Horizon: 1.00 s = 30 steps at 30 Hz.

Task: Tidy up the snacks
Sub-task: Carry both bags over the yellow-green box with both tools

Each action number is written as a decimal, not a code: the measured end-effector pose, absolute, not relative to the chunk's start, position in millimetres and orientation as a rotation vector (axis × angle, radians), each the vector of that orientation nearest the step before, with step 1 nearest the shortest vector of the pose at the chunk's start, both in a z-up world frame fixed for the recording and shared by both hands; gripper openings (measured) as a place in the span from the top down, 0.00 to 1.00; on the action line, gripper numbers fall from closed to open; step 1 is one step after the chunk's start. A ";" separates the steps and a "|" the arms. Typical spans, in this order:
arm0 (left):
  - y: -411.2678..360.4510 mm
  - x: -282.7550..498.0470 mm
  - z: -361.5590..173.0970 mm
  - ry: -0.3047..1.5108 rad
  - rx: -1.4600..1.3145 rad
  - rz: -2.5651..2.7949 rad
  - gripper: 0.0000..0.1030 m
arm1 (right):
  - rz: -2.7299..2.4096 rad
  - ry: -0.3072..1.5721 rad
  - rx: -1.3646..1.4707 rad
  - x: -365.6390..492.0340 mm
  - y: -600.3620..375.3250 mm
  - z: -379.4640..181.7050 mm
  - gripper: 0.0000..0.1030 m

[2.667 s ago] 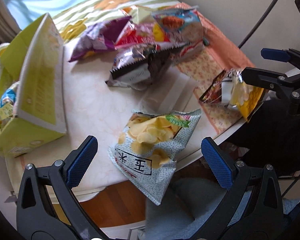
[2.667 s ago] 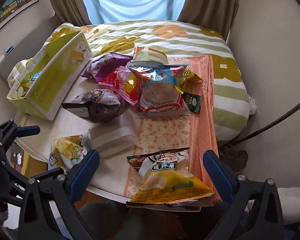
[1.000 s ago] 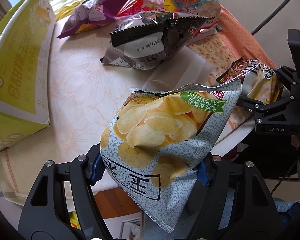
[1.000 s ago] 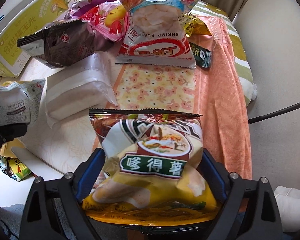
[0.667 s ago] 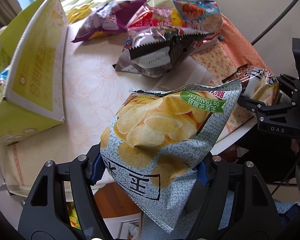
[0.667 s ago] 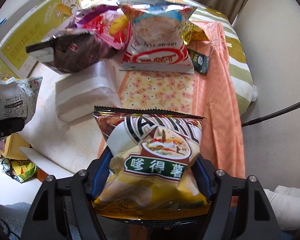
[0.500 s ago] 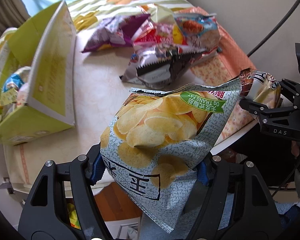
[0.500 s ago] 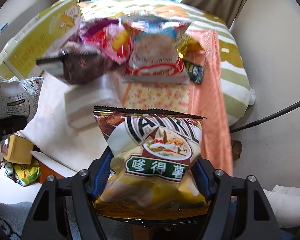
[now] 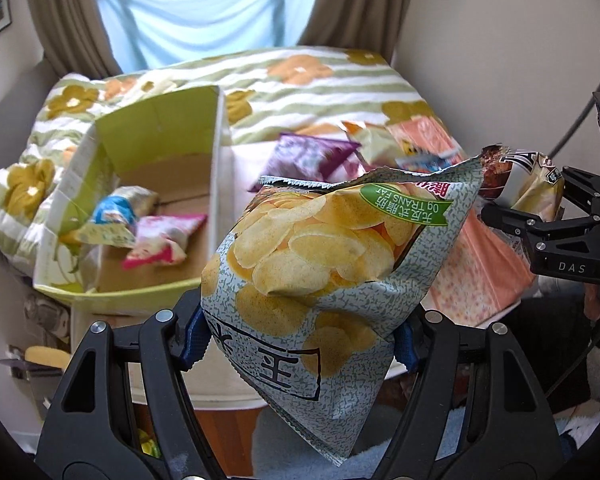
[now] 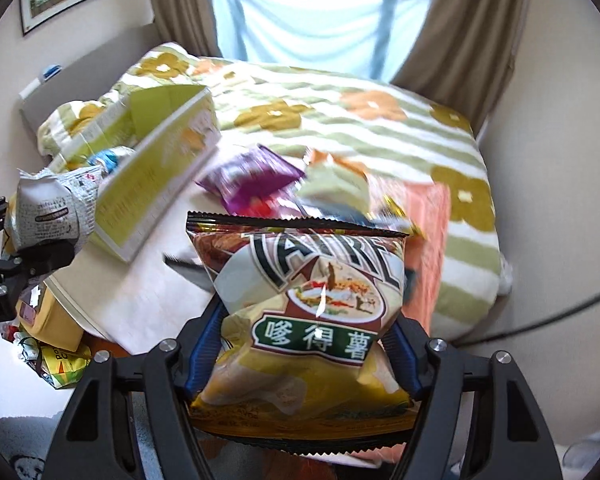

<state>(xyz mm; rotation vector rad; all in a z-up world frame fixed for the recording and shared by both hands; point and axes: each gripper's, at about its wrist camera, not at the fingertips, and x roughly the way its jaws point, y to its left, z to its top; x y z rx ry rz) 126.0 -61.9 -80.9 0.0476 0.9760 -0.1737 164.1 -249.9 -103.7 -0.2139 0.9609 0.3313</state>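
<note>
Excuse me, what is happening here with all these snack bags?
A person is sorting snacks with two handheld grippers. The left gripper holds a grey chip bag; the right gripper holds a yellow-brown bag. Both bags are in the air. A green box already contains some packets; others remain on the table.

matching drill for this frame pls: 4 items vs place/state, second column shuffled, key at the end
Items
1. grey-green chip bag
2. brown-and-yellow snack bag
3. pink snack packet
4. purple snack bag

Place or state
A. lying on the table
B. clamped in the right gripper
C. inside the green carton
D. clamped in the left gripper

Pairs: 1-D, 2-B, 3-C, 4-A
</note>
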 end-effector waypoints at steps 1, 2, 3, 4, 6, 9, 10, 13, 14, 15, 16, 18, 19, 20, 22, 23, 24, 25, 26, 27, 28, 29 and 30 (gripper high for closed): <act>-53.4 129.7 -77.6 0.969 0.041 -0.168 0.33 | 0.344 0.953 -0.219 169.1 -240.8 -99.8 0.34; -44.3 134.0 -74.7 0.963 0.037 -0.162 0.33 | 0.356 0.945 -0.224 172.3 -230.0 -94.9 0.34; -35.1 138.9 -72.5 0.958 0.037 -0.158 0.33 | 0.369 0.938 -0.226 178.9 -217.5 -90.5 0.34; -26.2 144.9 -70.9 0.952 0.040 -0.154 0.33 | 0.379 0.931 -0.226 182.7 -207.7 -87.8 0.34; -10.8 156.6 -71.5 0.946 0.044 -0.147 0.33 | 0.394 0.919 -0.228 193.4 -183.7 -81.0 0.34; 22.7 182.4 -70.1 0.956 0.032 -0.141 0.33 | 0.407 0.908 -0.217 213.1 -146.8 -74.0 0.34; 33.3 188.6 -69.7 0.959 0.030 -0.140 0.33 | 0.410 0.907 -0.211 221.1 -134.3 -72.2 0.34; 66.6 215.1 -70.3 0.972 0.034 -0.144 0.33 | 0.415 0.907 -0.193 241.8 -97.7 -69.2 0.34; 76.1 222.4 -70.8 0.978 0.035 -0.145 0.33 | 0.414 0.906 -0.186 248.8 -85.1 -68.6 0.34; 86.1 231.1 -71.7 0.988 0.034 -0.147 0.33 | 0.412 0.907 -0.179 255.4 -76.3 -67.8 0.34; 97.8 241.5 -73.0 0.999 0.032 -0.148 0.33 | 0.411 0.908 -0.170 262.4 -66.5 -67.3 0.34; 116.2 258.1 -73.6 1.016 0.032 -0.150 0.33 | 0.408 0.916 -0.145 275.4 -46.7 -67.5 0.34; 124.8 266.8 -74.9 1.023 0.032 -0.156 0.33 | 0.404 0.920 -0.133 279.3 -40.4 -68.5 0.34; 132.0 275.1 -76.8 1.030 0.034 -0.161 0.33 | 0.398 0.926 -0.119 284.9 -32.4 -69.0 0.34; 142.7 290.8 -81.3 1.045 0.046 -0.170 0.33 | 0.384 0.938 -0.095 294.7 -18.5 -72.2 0.34; 147.7 299.5 -84.8 1.054 0.051 -0.174 0.33 | 0.377 0.946 -0.083 299.3 -13.5 -74.1 0.34; 151.8 306.8 -87.7 1.063 0.051 -0.178 0.33 | 0.371 0.954 -0.070 303.9 -7.4 -76.7 0.34; 155.0 314.4 -91.5 1.073 0.049 -0.184 0.33 | 0.367 0.963 -0.062 308.0 -2.6 -78.6 0.34; 156.7 319.9 -94.8 1.080 0.046 -0.189 0.33 | 0.363 0.972 -0.056 310.5 0.1 -81.0 0.34; 158.9 326.2 -98.5 1.087 0.044 -0.192 0.33 | 0.362 0.981 -0.050 313.0 4.0 -83.1 0.34; 160.2 330.8 -101.6 1.092 0.047 -0.192 0.33 | 0.359 0.989 -0.047 315.7 8.5 -85.4 0.34; 159.4 332.9 -103.6 1.095 0.053 -0.192 0.33 | 0.357 0.998 -0.045 318.0 12.1 -88.1 0.34; 158.9 336.2 -106.7 1.101 0.059 -0.192 0.33 | 0.355 1.006 -0.042 319.6 14.6 -90.6 0.34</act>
